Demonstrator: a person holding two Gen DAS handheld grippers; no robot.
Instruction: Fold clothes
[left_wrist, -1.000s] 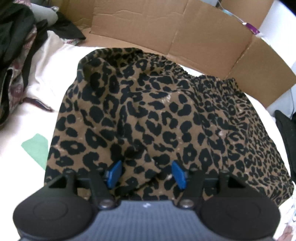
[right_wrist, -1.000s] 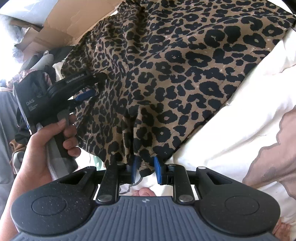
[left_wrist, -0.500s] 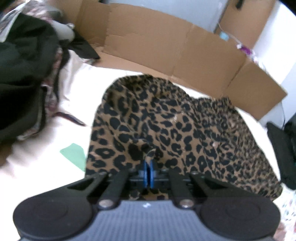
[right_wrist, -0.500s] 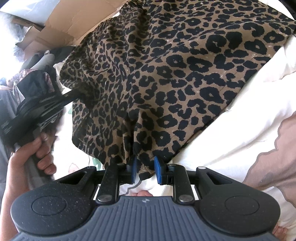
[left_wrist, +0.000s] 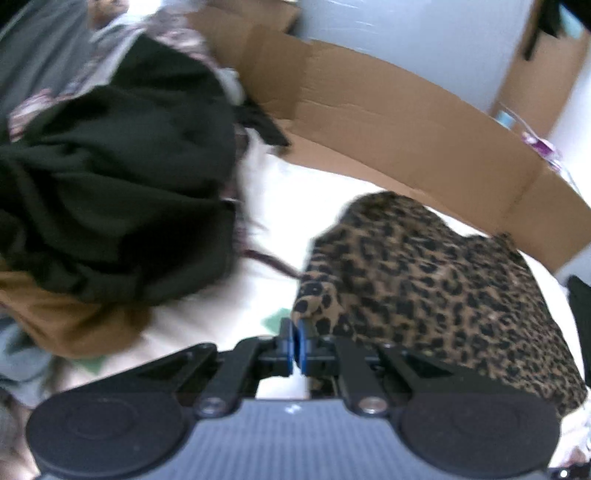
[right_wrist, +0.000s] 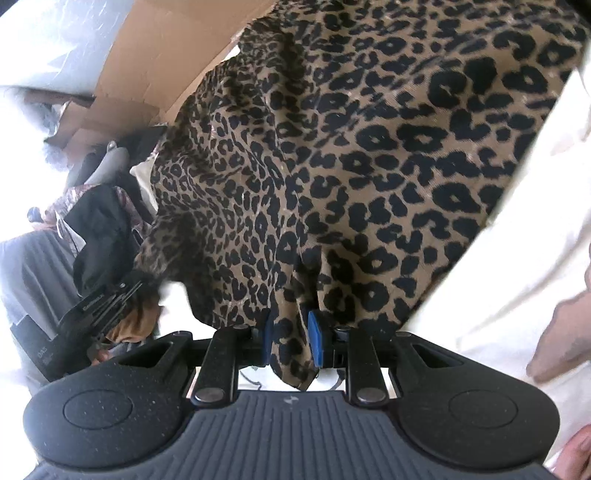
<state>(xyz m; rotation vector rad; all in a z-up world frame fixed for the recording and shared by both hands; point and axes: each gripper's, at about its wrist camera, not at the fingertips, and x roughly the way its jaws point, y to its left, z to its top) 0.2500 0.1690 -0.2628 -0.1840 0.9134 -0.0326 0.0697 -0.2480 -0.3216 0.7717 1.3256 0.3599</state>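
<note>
Left gripper (left_wrist: 295, 345) pinched tight on a corner of the leopard-print garment (left_wrist: 424, 280), right gripper (right_wrist: 291, 338) clamped on its bunched edge above the white bedsheet (right_wrist: 517, 258).

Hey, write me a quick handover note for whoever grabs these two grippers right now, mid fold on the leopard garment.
Left gripper: shut, pinching the leopard garment at its edge, that edge lifted off the white cover.
Right gripper: shut on a bunched fold of the same garment's near edge.
Garment: mostly spread on the cover, cardboard behind it, black clothes pile to the left.
Done: both edges gripped.
Left: carry the lifted side over, lay it flat, finish folding. The left view is blurred, so check that grip.
</note>
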